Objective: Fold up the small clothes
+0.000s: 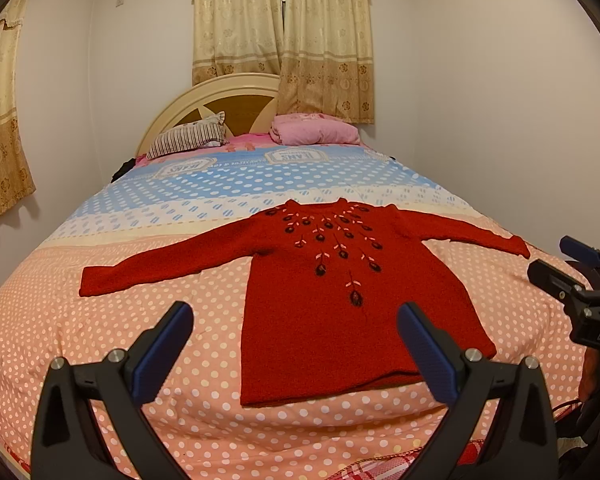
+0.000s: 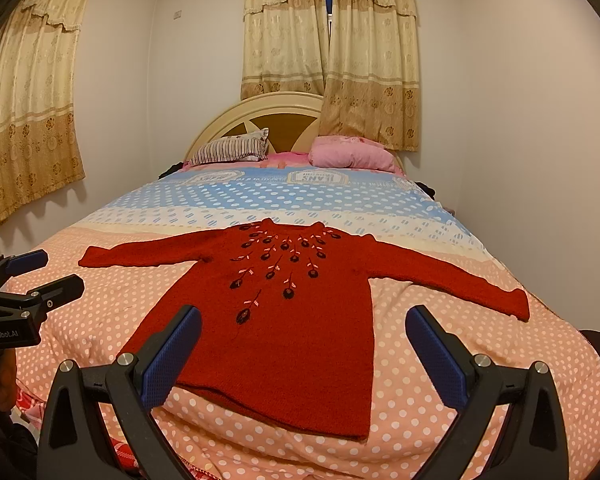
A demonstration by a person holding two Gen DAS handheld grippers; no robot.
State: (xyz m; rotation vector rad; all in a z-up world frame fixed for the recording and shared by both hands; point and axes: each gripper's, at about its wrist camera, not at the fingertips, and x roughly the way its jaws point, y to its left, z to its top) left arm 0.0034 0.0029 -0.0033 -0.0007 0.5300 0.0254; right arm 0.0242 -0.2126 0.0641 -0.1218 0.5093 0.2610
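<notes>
The red sweater point(image 1: 340, 300) is lying flat on the bed point(image 1: 100, 340), unfolded; both the left claw point(image 1: 296, 344) and the right claw point(image 2: 304, 348) are hovering apart, empty; next, I think, gripping a sleeve

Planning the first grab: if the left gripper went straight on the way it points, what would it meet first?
Probably the red sweater, near its bottom hem; nothing shows between the open left gripper and it, though depth is unclear.

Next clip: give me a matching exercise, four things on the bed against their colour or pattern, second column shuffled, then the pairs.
Things:
1. sweater
2. left pillow
3. right pillow
4. bedspread

Descriptions:
A. plain pink
B. dark and light stripes
C. red, embroidered flowers
D. polka dots

Pairs: 1-C, 2-B, 3-A, 4-D
</notes>
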